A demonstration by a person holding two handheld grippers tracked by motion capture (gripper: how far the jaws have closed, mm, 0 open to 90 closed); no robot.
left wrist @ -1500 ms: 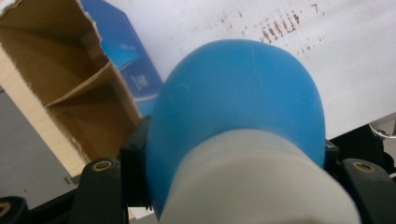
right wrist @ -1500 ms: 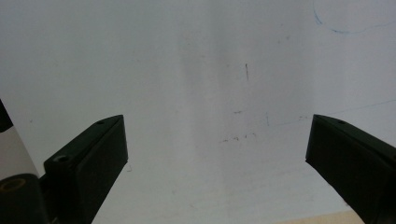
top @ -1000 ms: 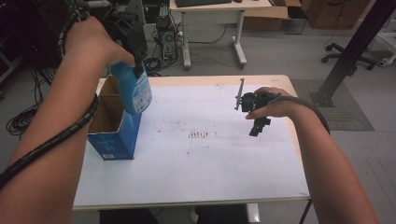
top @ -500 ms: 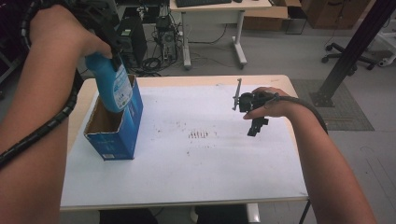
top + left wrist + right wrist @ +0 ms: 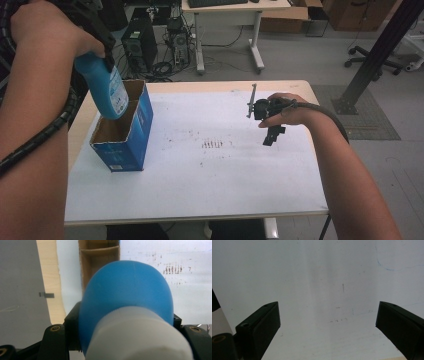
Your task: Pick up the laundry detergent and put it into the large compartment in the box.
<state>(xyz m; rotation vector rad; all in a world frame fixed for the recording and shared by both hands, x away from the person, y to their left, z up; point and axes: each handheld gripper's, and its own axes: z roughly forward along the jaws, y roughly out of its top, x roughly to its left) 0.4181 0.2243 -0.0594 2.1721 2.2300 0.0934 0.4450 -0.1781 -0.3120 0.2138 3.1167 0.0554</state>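
A blue bottle (image 5: 107, 92) with a white cap (image 5: 140, 337) hangs upright over the open top of a blue cardboard box (image 5: 142, 125) at the table's left. My left gripper (image 5: 101, 59) is shut on the bottle's neck, mostly hidden under the hand. In the left gripper view the bottle (image 5: 127, 290) sits between the black jaws of my left gripper (image 5: 125, 320), with the box's brown inside (image 5: 98, 262) below it. My right gripper (image 5: 269, 129) hovers over the white sheet at the table's right, open and with nothing in it. The right gripper view shows its jaws (image 5: 328, 317) spread wide.
A white sheet (image 5: 215, 175) with small brown marks (image 5: 214, 144) covers the wooden table (image 5: 200, 86). Beyond the table stand a desk, computer towers and cables on the floor. A black post base (image 5: 350, 102) stands at the right.
My left hand has carried the blue bottle leftward and a little up, over the box's opening. The right hand and its gripper have stayed in place.
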